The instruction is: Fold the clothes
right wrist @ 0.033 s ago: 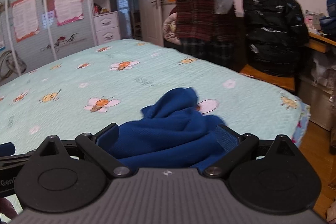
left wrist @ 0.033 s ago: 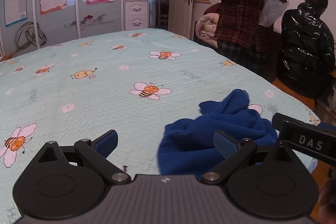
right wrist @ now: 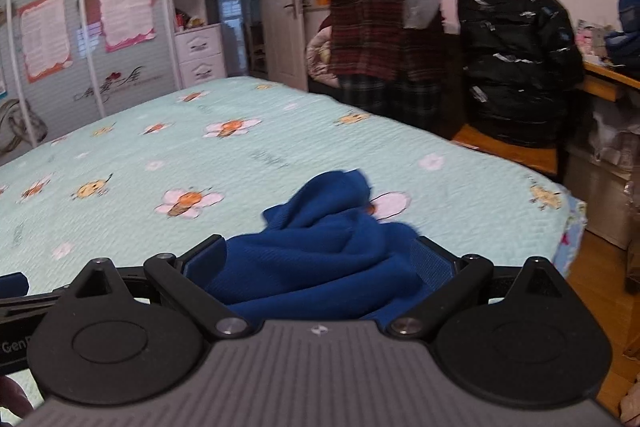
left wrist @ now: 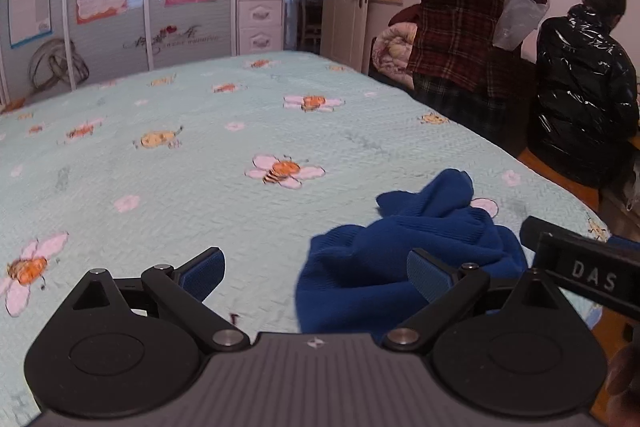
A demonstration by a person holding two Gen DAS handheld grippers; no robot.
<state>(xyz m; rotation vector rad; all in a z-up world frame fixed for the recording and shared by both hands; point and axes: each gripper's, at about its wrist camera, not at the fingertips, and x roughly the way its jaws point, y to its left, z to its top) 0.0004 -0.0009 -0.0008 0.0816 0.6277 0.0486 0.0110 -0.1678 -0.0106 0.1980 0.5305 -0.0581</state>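
Observation:
A crumpled dark blue knit garment [left wrist: 404, 251] lies on the pale green bee-print bedspread [left wrist: 200, 187], close to the bed's near right corner. My left gripper [left wrist: 316, 275] is open just above the bed; the garment's left part lies between its fingers, near the right finger [left wrist: 430, 277]. In the right wrist view the same garment [right wrist: 320, 255] fills the gap of my right gripper [right wrist: 320, 263], which is open with both pads beside the cloth. The right gripper's black body [left wrist: 580, 263] shows at the right of the left wrist view.
A standing person in a plaid coat [right wrist: 372, 15] holds a plastic bag past the bed's far right side. Another person in a shiny black jacket [right wrist: 516, 55] sits at a wooden desk [right wrist: 604, 83]. The bed edge [right wrist: 568, 227] drops to wood floor. A wardrobe with posters [left wrist: 120, 7] stands behind.

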